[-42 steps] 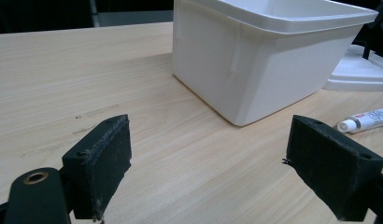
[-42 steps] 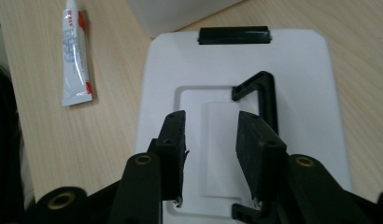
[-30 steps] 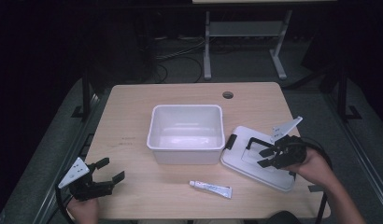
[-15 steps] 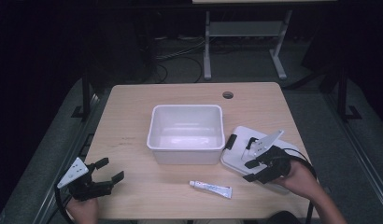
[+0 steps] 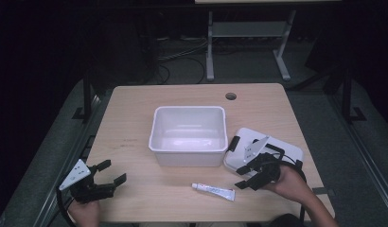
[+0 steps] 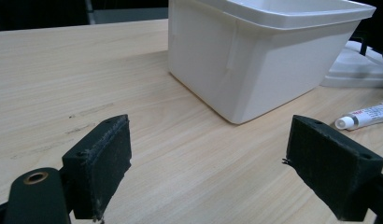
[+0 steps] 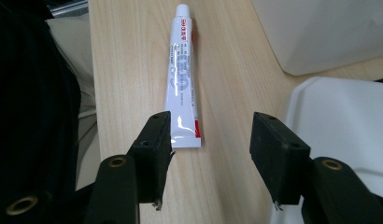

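Right gripper view looks past the right gripper (image 7: 210,140), jaws just opening and empty, at the toothpaste tube (image 7: 182,74) flat on the table (image 7: 227,70) just ahead, beside the white lid (image 7: 343,121).

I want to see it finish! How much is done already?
Not much yet. The lid is off the tub, which is empty. The right gripper, jaws just opening, is lined up on the tube without touching it. Grabbing the tube probably comes next.

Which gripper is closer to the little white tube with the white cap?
Right. The right gripper sits just beside the white tube's flat end; the left gripper waits far across the wooden table.
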A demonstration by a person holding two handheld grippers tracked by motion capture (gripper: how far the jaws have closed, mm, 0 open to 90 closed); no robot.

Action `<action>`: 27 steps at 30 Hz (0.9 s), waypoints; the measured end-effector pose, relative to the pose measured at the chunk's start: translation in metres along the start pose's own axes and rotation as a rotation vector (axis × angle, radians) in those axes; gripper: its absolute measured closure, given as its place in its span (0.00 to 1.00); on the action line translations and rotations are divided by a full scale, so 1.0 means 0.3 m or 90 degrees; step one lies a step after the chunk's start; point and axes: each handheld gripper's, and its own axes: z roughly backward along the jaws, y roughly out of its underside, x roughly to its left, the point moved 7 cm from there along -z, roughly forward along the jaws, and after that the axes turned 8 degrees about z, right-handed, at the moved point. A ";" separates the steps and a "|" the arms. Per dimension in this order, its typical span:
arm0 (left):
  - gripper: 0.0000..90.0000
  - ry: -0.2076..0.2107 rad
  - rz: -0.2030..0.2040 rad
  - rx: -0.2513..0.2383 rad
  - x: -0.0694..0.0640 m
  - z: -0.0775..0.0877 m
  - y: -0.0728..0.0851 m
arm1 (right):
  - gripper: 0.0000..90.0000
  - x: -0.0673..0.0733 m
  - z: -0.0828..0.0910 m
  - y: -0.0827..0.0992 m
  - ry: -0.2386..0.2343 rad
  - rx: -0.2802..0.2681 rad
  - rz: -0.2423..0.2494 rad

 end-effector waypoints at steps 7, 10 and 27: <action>0.15 -0.001 -0.001 -0.001 -0.001 0.002 -0.001 | 0.53 0.018 -0.040 -0.025 -0.012 0.007 0.013; 0.15 0.000 0.001 -0.001 -0.002 0.002 -0.001 | 0.53 0.025 -0.054 -0.037 -0.018 0.008 0.018; 0.15 0.000 0.001 -0.002 -0.001 0.003 -0.001 | 0.52 0.054 -0.135 -0.098 -0.037 0.017 0.051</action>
